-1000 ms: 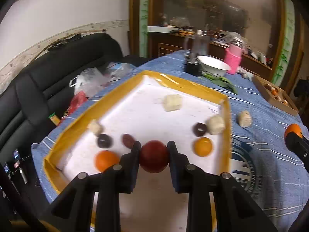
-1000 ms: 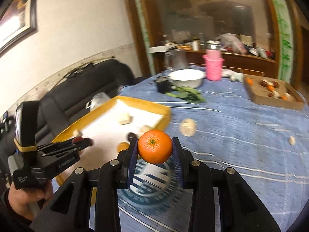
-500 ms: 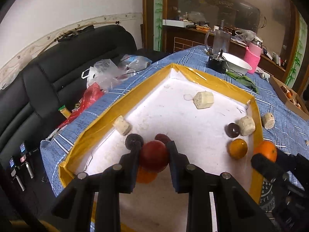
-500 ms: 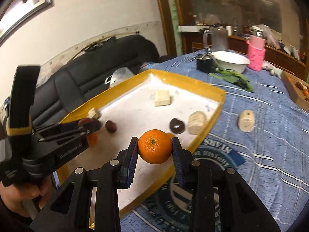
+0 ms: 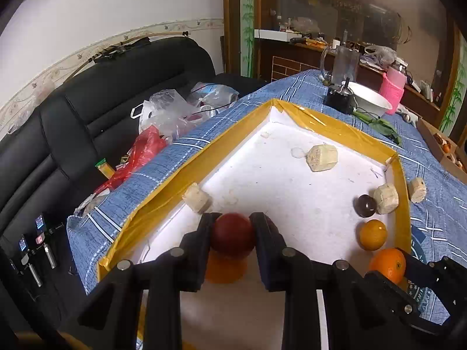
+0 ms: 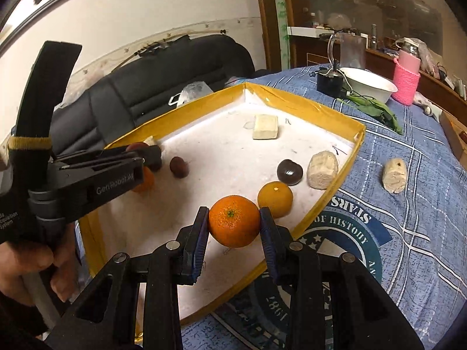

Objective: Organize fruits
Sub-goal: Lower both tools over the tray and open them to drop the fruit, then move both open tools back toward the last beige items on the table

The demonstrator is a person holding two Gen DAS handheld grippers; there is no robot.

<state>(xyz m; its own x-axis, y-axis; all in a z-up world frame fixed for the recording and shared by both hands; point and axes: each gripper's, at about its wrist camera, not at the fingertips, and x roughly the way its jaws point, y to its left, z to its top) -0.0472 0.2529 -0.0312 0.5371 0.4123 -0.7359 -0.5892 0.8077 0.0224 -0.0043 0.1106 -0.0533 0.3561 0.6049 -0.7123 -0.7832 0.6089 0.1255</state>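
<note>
My left gripper (image 5: 232,234) is shut on a dark red round fruit (image 5: 232,237), held over the near left part of the white tray with the yellow rim (image 5: 186,163). An orange fruit (image 5: 224,268) lies on the tray floor just under it. My right gripper (image 6: 234,221) is shut on an orange mandarin (image 6: 234,221), low over the tray's near right side beside a yellow-orange fruit (image 6: 275,198). In the right wrist view the left gripper (image 6: 146,153) shows at the left with the red fruit (image 6: 137,146). A dark plum (image 6: 178,166), a dark brown fruit (image 6: 289,171) and pale chunks (image 6: 322,169) lie in the tray.
The tray rests on a blue checked tablecloth (image 6: 414,233). One pale chunk (image 6: 394,175) lies on the cloth right of the tray. A white bowl (image 6: 369,87), a pink cup (image 6: 406,83), a jug (image 6: 347,52) and green leaves (image 6: 376,112) stand behind. A black sofa with bags (image 5: 163,116) is at the left.
Both grippers moved in over the tray and sank toward its floor. The right one swung left from above the cloth to beside the yellow-orange fruit. Both grips stayed shut.
</note>
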